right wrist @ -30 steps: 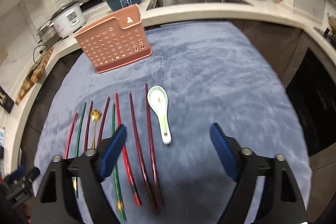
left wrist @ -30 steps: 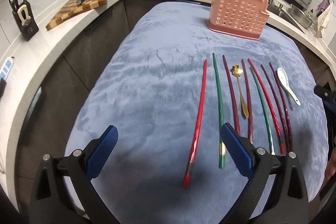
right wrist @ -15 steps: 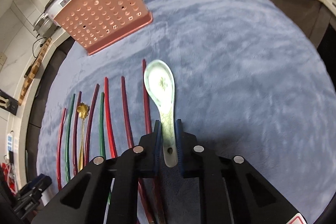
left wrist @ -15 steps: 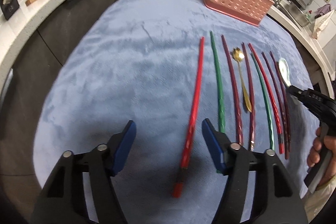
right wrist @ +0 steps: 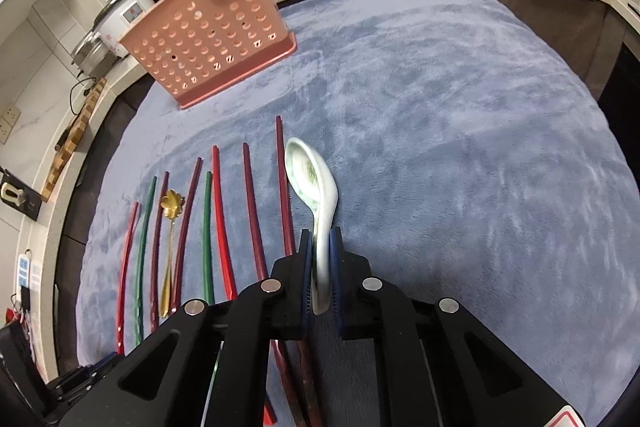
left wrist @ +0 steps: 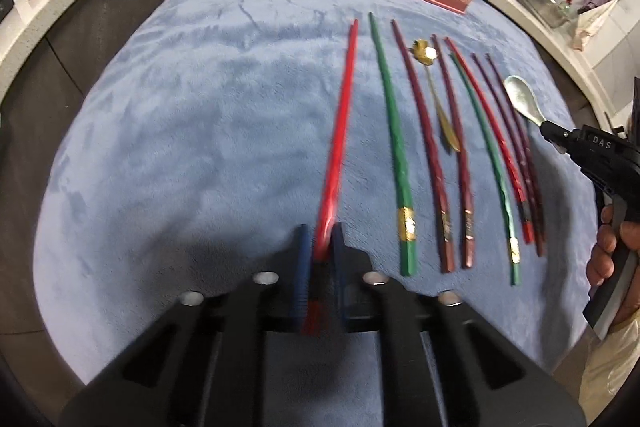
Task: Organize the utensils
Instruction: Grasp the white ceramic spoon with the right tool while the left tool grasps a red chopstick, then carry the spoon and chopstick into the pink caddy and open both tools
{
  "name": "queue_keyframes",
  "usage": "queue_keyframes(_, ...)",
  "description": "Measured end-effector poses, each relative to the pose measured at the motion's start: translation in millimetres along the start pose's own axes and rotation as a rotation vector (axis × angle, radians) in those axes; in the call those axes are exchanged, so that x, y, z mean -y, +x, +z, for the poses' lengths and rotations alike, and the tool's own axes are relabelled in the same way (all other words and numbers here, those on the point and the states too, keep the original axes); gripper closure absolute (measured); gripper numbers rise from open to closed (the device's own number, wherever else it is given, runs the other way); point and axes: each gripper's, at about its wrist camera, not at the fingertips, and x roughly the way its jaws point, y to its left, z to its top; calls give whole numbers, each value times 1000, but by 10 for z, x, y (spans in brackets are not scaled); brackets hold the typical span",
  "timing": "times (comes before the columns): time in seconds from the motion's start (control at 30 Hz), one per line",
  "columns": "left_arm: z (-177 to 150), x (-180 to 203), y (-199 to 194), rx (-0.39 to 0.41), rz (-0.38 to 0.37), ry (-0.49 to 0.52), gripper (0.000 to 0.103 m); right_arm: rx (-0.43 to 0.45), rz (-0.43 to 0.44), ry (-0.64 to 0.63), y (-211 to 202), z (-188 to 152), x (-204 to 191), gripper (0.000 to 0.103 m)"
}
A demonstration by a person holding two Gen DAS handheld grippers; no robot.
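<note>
Both grippers are at the near ends of the row, so each takes the outermost utensil first and does not disturb the others. The left gripper (left wrist: 320, 247) is closing its jaws around the thick near end of the red chopstick (left wrist: 338, 131), the leftmost piece; the blue pads seem to touch it already. The right gripper (right wrist: 320, 259) has its jaws closed tight on the handle of the white ceramic spoon (right wrist: 314, 187), the rightmost piece, with the bowl pointing far. All utensils lie parallel on the blue cloth (right wrist: 460, 147), their thick ends near, probably so that they can be picked up one by one from this side. I count eight chopsticks: two bright red, two green, four dark red; and two spoons, the white one and a small golden spoon (left wrist: 434, 87) in the middle of the row. The pink holder (right wrist: 212, 43) stands at the far side of the cloth, well apart from the row, and looks empty from here.
</note>
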Motion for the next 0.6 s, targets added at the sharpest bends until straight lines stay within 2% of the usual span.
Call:
queue_keyframes(0.13,-25,37,-110,26,10,15,95,27,-11,-1,-184,-38,5,96)
queue_keyframes(0.3,78,61,-455,117,22,36,95,87,-35,-11,-520,-23,-10,96)
queue_keyframes(0.47,362,79,-895,255,25,47,96,141,-26,-18,-798,130,-45,97)
queue_keyframes(0.6,743,168,-1198,369,27,79,96,185,-13,-45,-946,308,-158,97)
